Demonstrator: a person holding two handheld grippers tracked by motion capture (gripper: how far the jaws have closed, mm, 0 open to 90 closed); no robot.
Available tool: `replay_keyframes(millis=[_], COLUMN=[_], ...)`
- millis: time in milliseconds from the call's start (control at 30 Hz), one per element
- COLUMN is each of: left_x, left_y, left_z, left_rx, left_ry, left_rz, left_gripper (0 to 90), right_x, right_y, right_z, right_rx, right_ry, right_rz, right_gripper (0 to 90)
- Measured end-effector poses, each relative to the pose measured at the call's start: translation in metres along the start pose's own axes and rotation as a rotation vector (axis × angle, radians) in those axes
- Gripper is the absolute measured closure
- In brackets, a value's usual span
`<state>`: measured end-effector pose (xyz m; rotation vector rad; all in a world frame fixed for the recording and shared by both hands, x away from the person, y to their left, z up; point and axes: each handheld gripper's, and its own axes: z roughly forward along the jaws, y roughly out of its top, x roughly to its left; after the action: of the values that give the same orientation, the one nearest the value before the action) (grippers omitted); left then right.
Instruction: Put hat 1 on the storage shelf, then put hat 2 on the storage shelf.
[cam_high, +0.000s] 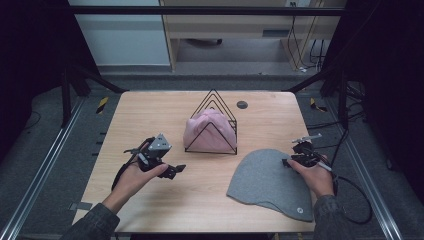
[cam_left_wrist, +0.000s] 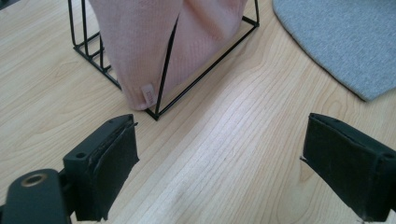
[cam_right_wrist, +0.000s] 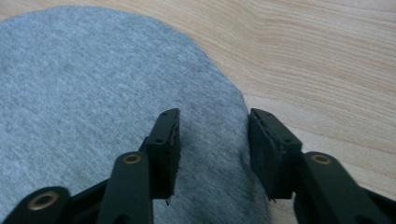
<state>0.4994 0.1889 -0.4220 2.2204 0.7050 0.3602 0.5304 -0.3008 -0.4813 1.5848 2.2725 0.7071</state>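
Observation:
A grey knit hat (cam_high: 270, 180) lies flat on the wooden table (cam_high: 150, 110) at the front right. My right gripper (cam_high: 290, 161) sits low at its right edge. In the right gripper view the jaws (cam_right_wrist: 212, 126) stand partly apart astride the hat's (cam_right_wrist: 93, 93) rim, the pads not pressing the fabric. A pink hat (cam_high: 207, 132) is tucked inside a black wire rack (cam_high: 213, 91) at mid-table. My left gripper (cam_high: 175, 171) is left of the rack, held low and wide open (cam_left_wrist: 219, 158) over bare wood, facing the pink hat (cam_left_wrist: 149, 46) and rack wire (cam_left_wrist: 205, 71).
A small dark round grommet (cam_high: 242, 104) sits in the tabletop behind the rack. Black frame bars and rails run along both sides of the table. A cable (cam_high: 357, 200) trails off the right edge from the right gripper.

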Motion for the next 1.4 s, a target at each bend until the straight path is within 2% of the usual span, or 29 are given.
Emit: replay_keyframes(millis=[167,233,300,433,533,633,800,967,1133,1400], left_x=[0.003,0.004,0.004,0.004,0.003,0.003,0.005,0.004,0.003,-0.006], left_y=[-0.003,-0.005,-0.006,-0.009,-0.012,-0.014,-0.019,-0.023,-0.021,-0.016], left_z=[-0.003,-0.003,-0.003,-0.003,-0.002,-0.003,-0.003,-0.006,-0.009,-0.015], left_rx=[0.007,0.011,0.014,0.017,0.021,0.03,0.025,0.019,0.004,-0.024], left_ry=[0.006,0.004,0.003,-0.009,-0.016,-0.015,-0.031,-0.043,-0.051,-0.088], left_rz=[-0.01,-0.014,-0.017,-0.029,-0.035,-0.035,-0.062,-0.065,-0.065,-0.046], left_gripper=[9.8,9.9,9.9,9.9,9.7,9.7,9.6,9.3,9.3,9.2], right_x=[0.003,0.005,0.006,0.01,0.014,0.021,0.037,0.058,0.086,0.125], right_y=[0.0,0.0,0.001,0.002,0.003,0.005,0.009,0.014,0.023,0.043], right_z=[-0.001,-0.001,-0.001,-0.006,-0.013,-0.024,-0.04,-0.067,-0.093,-0.121], right_rx=[0.0,0.0,-0.004,-0.014,-0.042,-0.08,-0.138,-0.222,-0.281,-0.347], right_ry=[0.01,0.03,0.037,0.055,0.072,0.091,0.122,0.195,0.235,0.292], right_rz=[-0.032,-0.037,-0.051,-0.048,-0.055,-0.082,-0.13,-0.166,-0.258,-0.363], right_gripper=[74.6,82.1,84.2,84.9,85.2,85.2,85.4,85.5,85.6,85.7])
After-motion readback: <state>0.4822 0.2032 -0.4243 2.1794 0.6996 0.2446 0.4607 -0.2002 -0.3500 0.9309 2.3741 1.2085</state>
